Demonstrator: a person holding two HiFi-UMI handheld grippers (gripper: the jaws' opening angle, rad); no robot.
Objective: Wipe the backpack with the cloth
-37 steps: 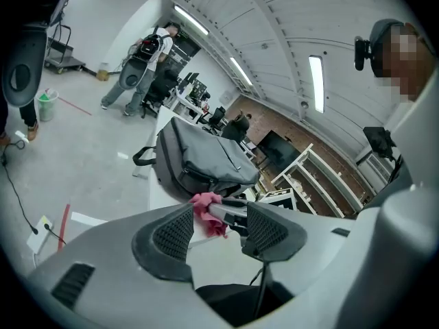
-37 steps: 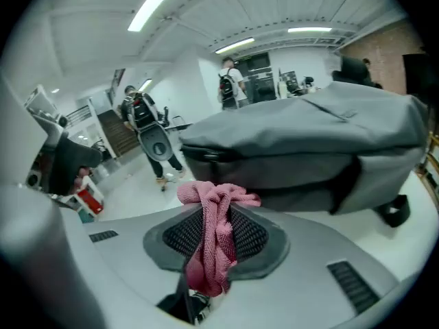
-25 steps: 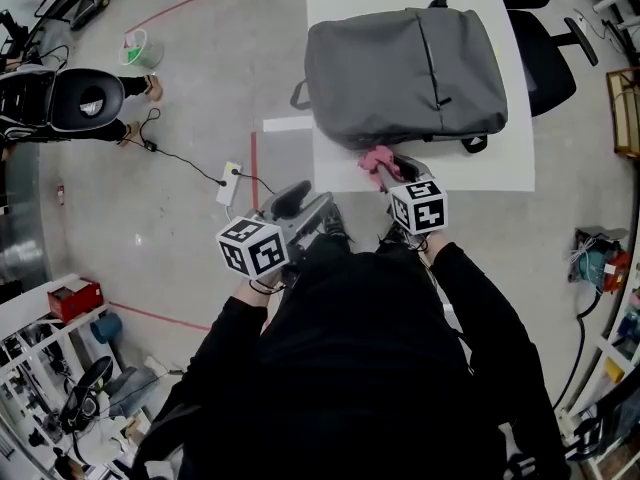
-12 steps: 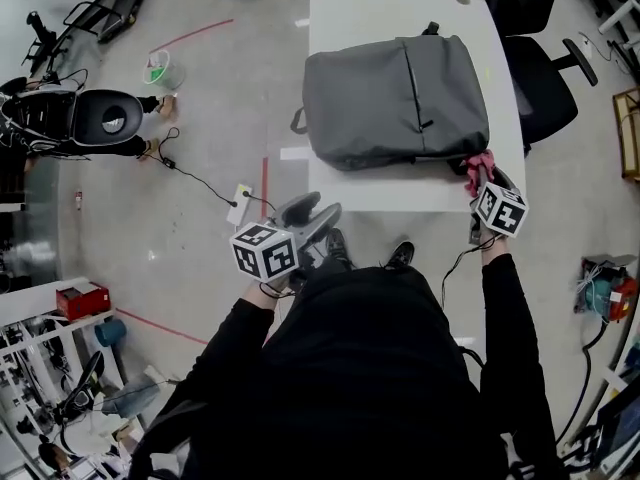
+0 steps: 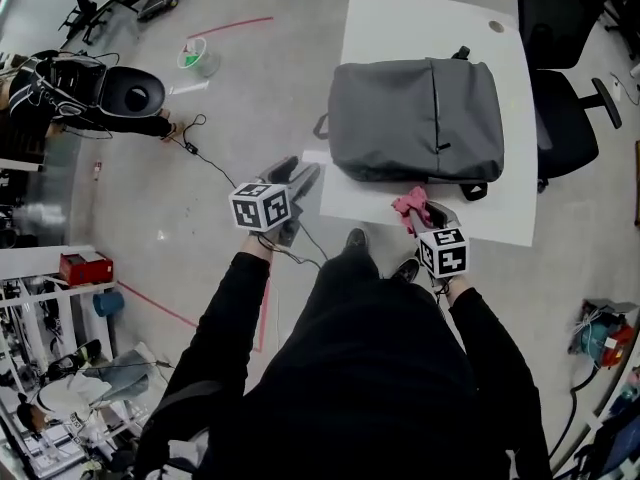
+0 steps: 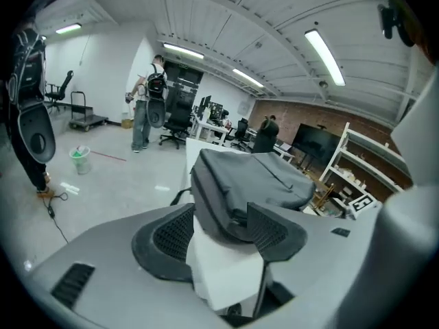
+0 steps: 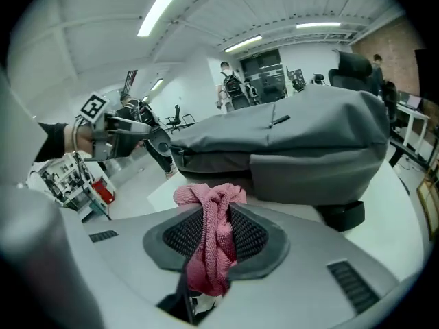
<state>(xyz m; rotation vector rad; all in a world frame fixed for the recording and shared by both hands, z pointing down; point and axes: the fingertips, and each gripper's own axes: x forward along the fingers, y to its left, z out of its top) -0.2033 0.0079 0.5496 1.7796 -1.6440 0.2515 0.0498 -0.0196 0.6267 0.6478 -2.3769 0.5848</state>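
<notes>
pink cloth (image 5: 411,206) near backpack (image 5: 415,118) edge

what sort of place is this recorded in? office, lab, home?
Most likely a lab or workshop with office desks: bare concrete floor marked with red tape, a rolling office chair beside the white table, open shelving against a brick wall.

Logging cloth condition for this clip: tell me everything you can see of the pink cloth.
The pink cloth looks like knitted or terry fabric, twisted into a rope-like bunch. The right gripper is shut on it: it runs between the jaws, its bunched end sticking out past the tips. It is held over the white table, just before the near side of the grey backpack; whether they touch cannot be told.
</notes>
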